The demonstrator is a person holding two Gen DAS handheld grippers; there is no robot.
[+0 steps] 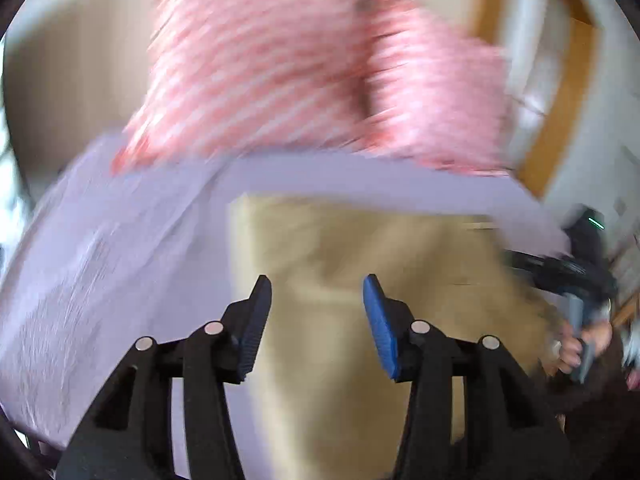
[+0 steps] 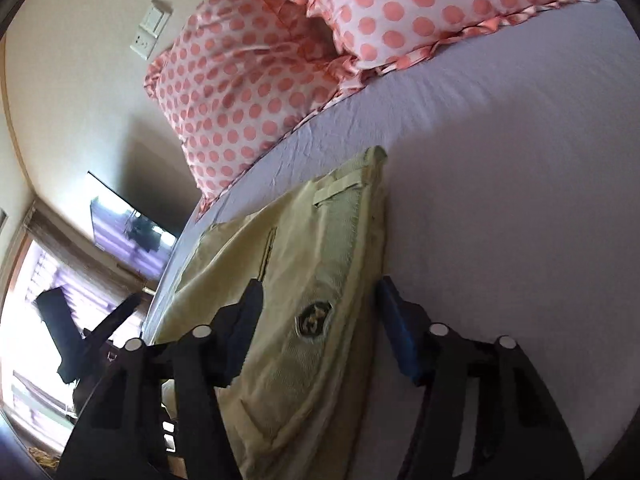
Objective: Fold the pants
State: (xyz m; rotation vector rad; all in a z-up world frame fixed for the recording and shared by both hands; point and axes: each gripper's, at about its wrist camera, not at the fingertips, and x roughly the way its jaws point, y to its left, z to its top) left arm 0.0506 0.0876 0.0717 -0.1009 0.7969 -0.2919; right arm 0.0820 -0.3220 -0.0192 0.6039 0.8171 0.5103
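Beige pants [image 1: 360, 272] lie on a lavender bed sheet [image 1: 100, 280]. The left wrist view is motion-blurred. My left gripper [image 1: 318, 292] is open and empty, above the pants. In the right wrist view the pants [image 2: 304, 272] show a waistband with a belt loop and a dark badge [image 2: 314, 318]. My right gripper [image 2: 320, 300] is open, its jaws straddling the waistband edge without closing on it. The right gripper and the hand holding it [image 1: 580, 320] show at the right edge of the left wrist view.
Two pink polka-dot pillows [image 2: 280, 60] lie at the head of the bed, also in the left wrist view [image 1: 300, 80]. A beige wall carries a switch plate [image 2: 150, 32] and a TV [image 2: 128, 228]. A window [image 2: 28, 300] is at left. Bare sheet [image 2: 520, 200] spreads right of the pants.
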